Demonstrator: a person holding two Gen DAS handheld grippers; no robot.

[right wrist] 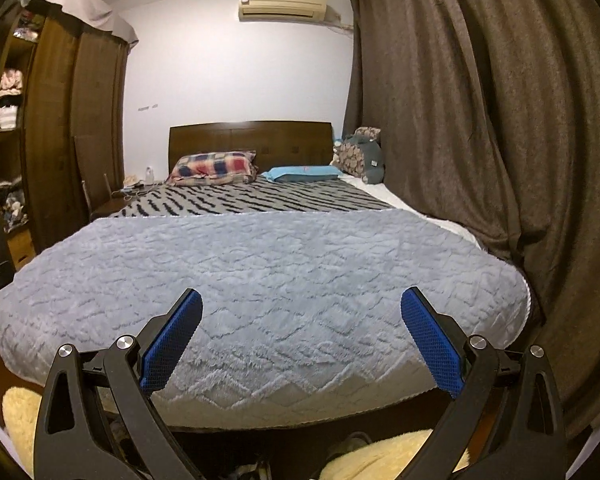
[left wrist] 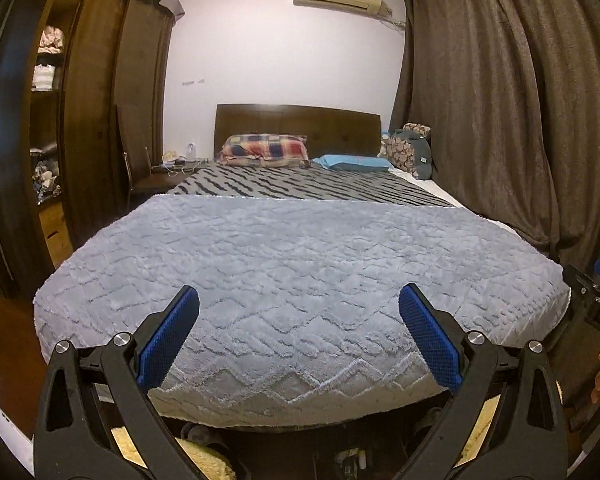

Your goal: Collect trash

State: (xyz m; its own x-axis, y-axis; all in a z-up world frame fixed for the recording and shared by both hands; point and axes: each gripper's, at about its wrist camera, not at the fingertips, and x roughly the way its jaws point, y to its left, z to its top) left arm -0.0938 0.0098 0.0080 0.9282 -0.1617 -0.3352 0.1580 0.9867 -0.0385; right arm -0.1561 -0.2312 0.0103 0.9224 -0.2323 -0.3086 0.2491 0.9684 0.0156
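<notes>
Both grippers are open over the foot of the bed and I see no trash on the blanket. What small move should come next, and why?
Probably tilt both cameras down toward the floor. The left gripper and right gripper are open and hold nothing, the grey blanket shows no litter, and small unclear items lie in the dark gap under the bed's foot, the likeliest place for trash.

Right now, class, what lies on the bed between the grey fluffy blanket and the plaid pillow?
A zebra-striped blanket covers that stretch, from the grey fluffy blanket up to the plaid pillow; both wrist views show it.
</notes>
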